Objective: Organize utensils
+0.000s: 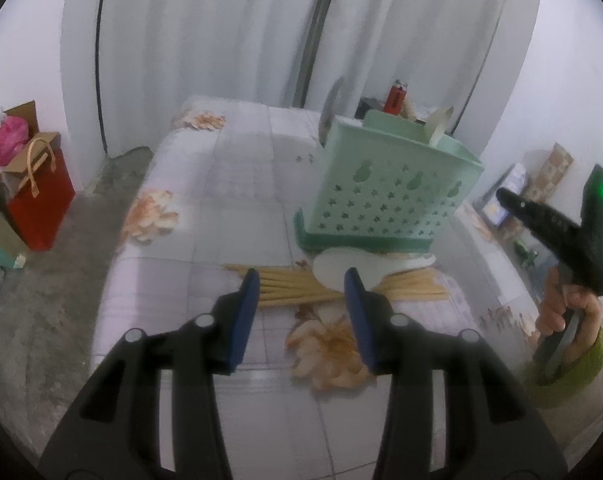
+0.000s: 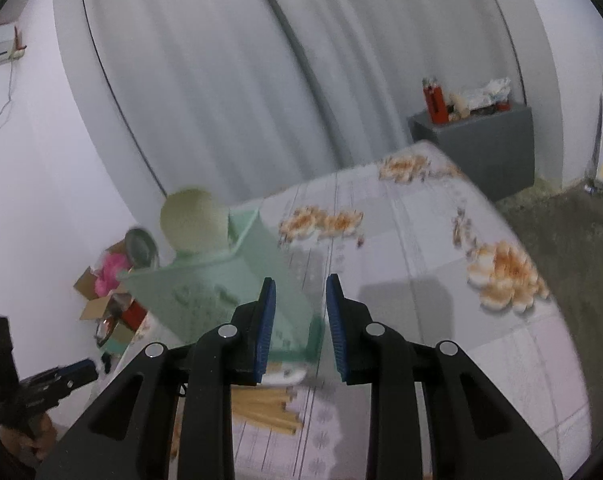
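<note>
Floral-print bed (image 1: pixel 205 184) filling most of both views, white curtains (image 1: pixel 221 32) behind. On it, toward the far side, a mint-green perforated utensil basket (image 1: pixel 385 196) standing upright, round utensil ends poking from its top. Just in front of its base, a bundle of wooden chopsticks (image 1: pixel 297 286) lying flat, a white spoon (image 1: pixel 341 270) resting across them. Left gripper (image 1: pixel 303 280) above the chopsticks, fingers moderately apart, holding nothing. Right gripper (image 2: pixel 299 294) beside the basket, fingers narrowly apart, empty.
</note>
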Demonstrator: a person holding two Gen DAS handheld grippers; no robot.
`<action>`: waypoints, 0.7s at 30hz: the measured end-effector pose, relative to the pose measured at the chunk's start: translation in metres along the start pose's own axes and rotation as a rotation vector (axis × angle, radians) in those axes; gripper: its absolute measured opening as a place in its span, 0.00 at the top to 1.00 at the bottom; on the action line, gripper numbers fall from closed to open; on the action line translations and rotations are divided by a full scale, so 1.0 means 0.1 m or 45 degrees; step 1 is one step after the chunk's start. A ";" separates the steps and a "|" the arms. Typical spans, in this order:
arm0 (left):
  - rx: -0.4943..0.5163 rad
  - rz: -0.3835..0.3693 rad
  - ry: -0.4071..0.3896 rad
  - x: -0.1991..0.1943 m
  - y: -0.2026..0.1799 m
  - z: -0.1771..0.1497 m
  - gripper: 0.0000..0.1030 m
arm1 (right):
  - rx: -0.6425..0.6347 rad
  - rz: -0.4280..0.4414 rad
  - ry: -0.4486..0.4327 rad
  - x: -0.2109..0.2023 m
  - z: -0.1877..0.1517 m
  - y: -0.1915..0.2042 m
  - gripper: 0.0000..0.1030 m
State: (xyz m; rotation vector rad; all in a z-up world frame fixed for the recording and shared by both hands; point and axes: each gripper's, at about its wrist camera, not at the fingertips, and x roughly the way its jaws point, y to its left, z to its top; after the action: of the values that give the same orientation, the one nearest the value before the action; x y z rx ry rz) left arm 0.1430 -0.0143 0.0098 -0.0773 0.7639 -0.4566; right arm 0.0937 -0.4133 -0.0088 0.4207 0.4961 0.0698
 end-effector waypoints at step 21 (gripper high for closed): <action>0.676 0.226 0.169 1.01 -0.83 -0.20 0.52 | 0.028 0.130 0.222 0.29 -0.51 0.04 0.74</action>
State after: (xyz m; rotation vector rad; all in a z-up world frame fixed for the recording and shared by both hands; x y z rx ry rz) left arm 0.1618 -0.1304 -0.0516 0.5167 0.7500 -0.4850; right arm 0.0953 -0.3859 -0.0615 0.4634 0.6471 0.2012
